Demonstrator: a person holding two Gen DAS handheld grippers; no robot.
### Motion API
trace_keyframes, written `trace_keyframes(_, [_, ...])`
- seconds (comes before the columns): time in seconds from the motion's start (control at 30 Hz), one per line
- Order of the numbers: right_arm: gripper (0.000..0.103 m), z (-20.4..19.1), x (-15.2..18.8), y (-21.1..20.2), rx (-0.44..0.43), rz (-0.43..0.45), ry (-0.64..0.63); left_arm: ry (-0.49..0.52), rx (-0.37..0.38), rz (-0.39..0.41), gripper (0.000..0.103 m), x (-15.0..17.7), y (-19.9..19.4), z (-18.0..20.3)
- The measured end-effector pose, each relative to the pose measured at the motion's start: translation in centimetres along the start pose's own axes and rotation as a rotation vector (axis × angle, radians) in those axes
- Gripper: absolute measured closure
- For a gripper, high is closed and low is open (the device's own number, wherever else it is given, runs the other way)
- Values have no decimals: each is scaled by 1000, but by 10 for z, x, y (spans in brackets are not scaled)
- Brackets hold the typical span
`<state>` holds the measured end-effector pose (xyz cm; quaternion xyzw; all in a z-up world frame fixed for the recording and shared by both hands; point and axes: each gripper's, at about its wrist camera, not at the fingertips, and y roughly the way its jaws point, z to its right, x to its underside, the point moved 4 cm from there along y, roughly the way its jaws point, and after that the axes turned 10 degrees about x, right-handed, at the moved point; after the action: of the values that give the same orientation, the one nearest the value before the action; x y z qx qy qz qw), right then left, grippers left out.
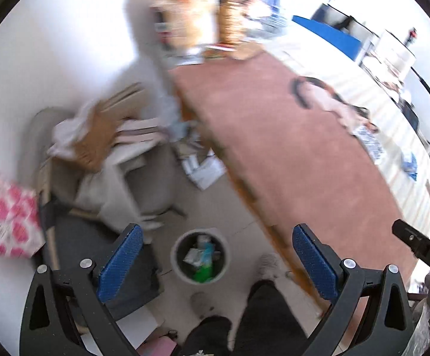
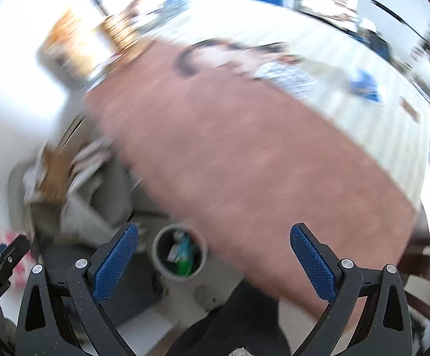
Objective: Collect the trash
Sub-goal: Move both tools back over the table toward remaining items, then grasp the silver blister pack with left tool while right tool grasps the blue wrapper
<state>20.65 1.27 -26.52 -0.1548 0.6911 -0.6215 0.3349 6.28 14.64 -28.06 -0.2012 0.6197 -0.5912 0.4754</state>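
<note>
Blurrily, both claws, left [image 1: 218, 262] and right [image 2: 213, 262], gape wide, empty; bin [image 1: 200, 256] contents indistinct.

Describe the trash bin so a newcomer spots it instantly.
Find the long reddish-brown table; on the floor beside its near edge stands the trash bin. It is the only round grey container there, open-topped, holding white scraps and something bright green.
</note>
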Motion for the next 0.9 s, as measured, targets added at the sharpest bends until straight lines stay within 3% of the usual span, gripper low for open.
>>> trace_keyframes(0.27, [0,191,-140,81,156,-83,294,79,95,-181,0,-113,124,173])
trace_keyframes(0.4, [0,259,-198,132,197,-118,400,82,113,-279,1,-147,187,237])
trace_keyframes(0.6, [0,291,-262,204,195,-159,451,-53,204,-425,1,-169,270,285])
trace_keyframes(0.7, [0,291,-277,225,213,-167,449,-126,221,-470,1,-173,299,295])
trace_keyframes(0.77, [1,290,-281,237,226,-177,439,-148,188,-483,8,-173,315,298])
trace_keyframes(0.8, [9,290,-282,243,232,-185,434,-155,161,-483,17,-172,321,298])
trace_keyframes(0.83, [19,290,-282,247,236,-191,434,-161,141,-461,20,-173,320,298])
trace_keyframes(0.9, [23,293,-282,249,258,-191,427,-140,109,-428,28,-173,314,303])
